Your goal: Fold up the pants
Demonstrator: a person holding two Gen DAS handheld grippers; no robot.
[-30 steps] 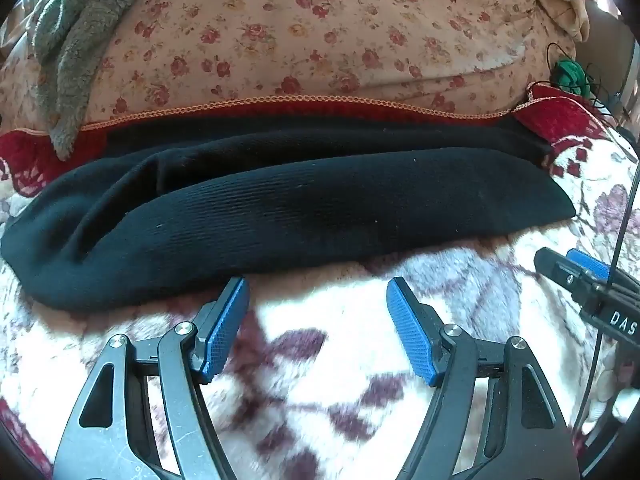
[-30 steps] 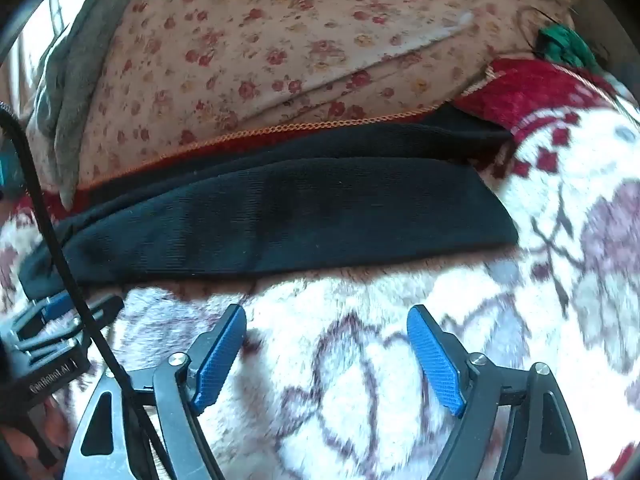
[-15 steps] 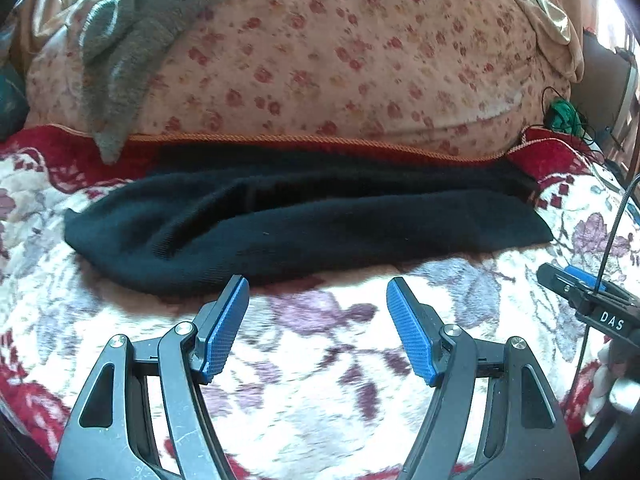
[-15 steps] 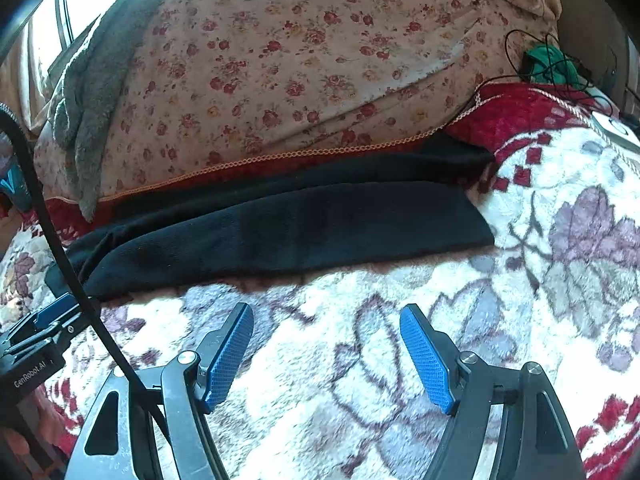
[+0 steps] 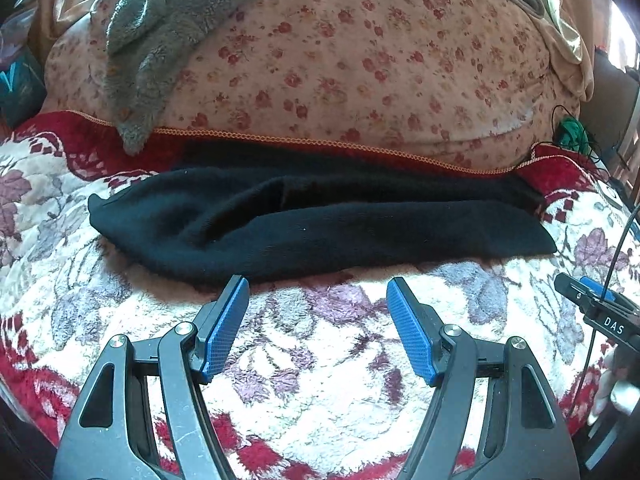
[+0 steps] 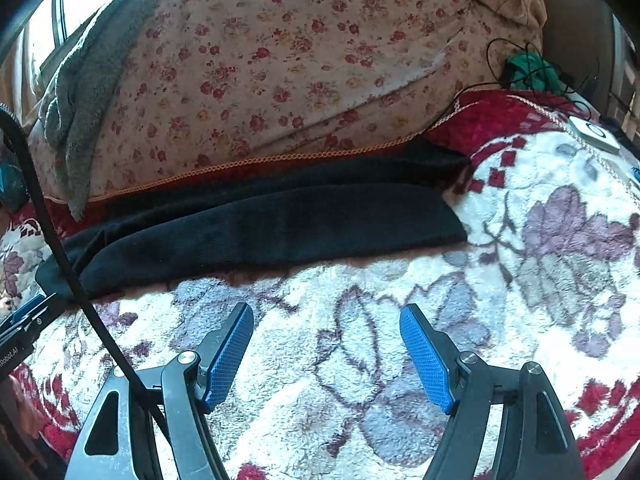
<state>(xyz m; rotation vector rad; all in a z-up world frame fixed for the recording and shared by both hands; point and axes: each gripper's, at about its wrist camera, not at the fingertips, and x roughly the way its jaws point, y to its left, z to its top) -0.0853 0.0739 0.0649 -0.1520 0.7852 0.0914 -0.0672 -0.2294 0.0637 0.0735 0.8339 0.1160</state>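
Black pants (image 5: 320,224) lie folded lengthwise in a long band across the fleecy floral blanket (image 5: 312,368), their far edge against a floral quilt. In the right wrist view the same pants (image 6: 260,224) run from left to centre right. My left gripper (image 5: 318,280) is open and empty, its blue pads just short of the pants' near edge. My right gripper (image 6: 327,308) is also open and empty, a short way back from the pants. The right gripper's tip (image 5: 588,296) shows at the right edge of the left wrist view.
A bulky floral quilt (image 5: 340,60) rises behind the pants with a grey towel (image 5: 152,48) draped over it. A green item with black cables (image 6: 532,72) and a white device (image 6: 594,134) lie at the far right. A black cable (image 6: 60,240) crosses the right wrist view.
Both grippers have pulled back and up from the pants, so more blanket and quilt show. Both stay open and empty; the pants have not moved.
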